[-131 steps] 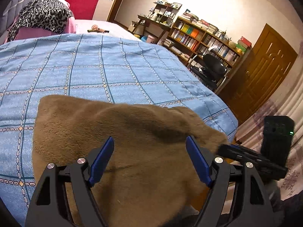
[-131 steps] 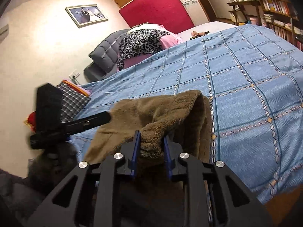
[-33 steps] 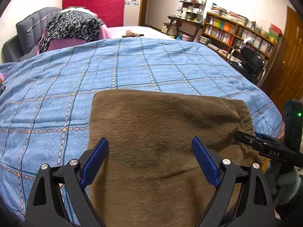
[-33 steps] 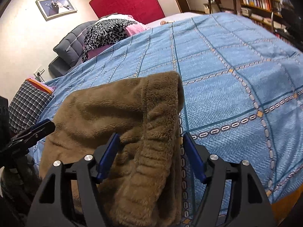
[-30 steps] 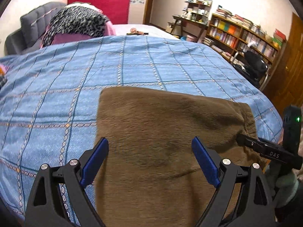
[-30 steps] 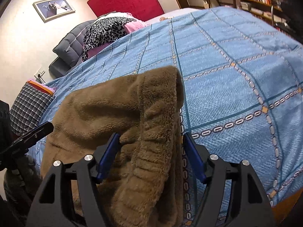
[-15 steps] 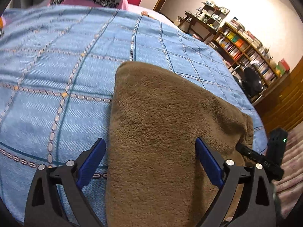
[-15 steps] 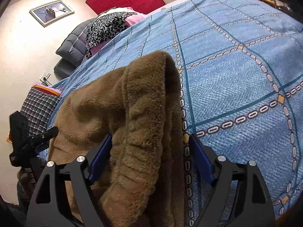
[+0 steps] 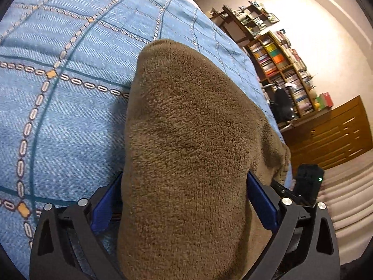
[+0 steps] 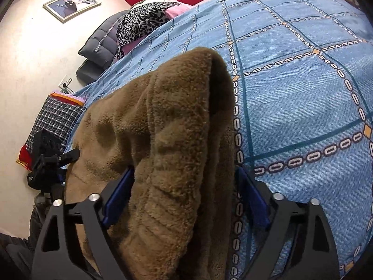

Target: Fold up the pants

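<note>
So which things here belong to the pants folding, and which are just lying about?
Job:
- brown fleece pants
- left gripper, fleece between its wide jaws
- right gripper, jaws closing around fleece

Lying about:
- leopard-print garment
- plaid pillow
- framed photo
- bookshelf
- office chair

Warm, soft room light fills both pictures. The round lens bends everything near the dark corners. Far things look a little fuzzy.
</note>
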{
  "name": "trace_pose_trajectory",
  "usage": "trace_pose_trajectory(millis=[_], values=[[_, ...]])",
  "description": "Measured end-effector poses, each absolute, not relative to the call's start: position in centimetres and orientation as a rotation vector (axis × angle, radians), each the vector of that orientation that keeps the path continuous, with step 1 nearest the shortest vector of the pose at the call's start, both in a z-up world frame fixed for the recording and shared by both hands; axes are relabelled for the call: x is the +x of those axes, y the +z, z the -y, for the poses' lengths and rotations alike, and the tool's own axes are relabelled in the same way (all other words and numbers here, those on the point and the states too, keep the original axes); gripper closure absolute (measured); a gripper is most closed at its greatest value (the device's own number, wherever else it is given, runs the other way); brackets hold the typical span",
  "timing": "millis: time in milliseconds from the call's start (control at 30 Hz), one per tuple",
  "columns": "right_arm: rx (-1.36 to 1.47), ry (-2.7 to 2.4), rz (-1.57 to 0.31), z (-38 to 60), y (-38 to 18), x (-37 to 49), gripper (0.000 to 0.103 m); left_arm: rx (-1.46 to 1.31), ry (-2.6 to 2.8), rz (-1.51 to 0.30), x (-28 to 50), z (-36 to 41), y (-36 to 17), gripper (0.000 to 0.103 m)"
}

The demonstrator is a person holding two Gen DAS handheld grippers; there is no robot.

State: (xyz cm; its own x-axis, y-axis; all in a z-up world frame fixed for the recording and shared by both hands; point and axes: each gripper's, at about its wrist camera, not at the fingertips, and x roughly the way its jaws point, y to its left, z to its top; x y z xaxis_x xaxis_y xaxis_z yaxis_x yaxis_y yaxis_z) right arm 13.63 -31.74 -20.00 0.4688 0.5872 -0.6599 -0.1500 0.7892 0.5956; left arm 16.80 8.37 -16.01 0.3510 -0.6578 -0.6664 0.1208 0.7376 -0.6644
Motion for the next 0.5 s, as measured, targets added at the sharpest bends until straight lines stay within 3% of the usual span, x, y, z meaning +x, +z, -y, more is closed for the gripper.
trace_pose_trajectory(millis=[267,367,500], values=[[0.545,0.504,-0.985,31.5,-19.2,13.8,0.049,-0.582,-0.600,-1.074,16.3,-8.8,-14.8,0.047],[0.520,0.496,-0.959,31.2,-18.0,13.5,0.054,-0.548,-0.594,-1.055,16.0,-8.5,-13.7,0.056],[0.500,0.503,-0.902,31.2,-15.6,13.8,0.055,-0.525,-0.588,-1.027,16.5,-8.3,-12.1,0.059]])
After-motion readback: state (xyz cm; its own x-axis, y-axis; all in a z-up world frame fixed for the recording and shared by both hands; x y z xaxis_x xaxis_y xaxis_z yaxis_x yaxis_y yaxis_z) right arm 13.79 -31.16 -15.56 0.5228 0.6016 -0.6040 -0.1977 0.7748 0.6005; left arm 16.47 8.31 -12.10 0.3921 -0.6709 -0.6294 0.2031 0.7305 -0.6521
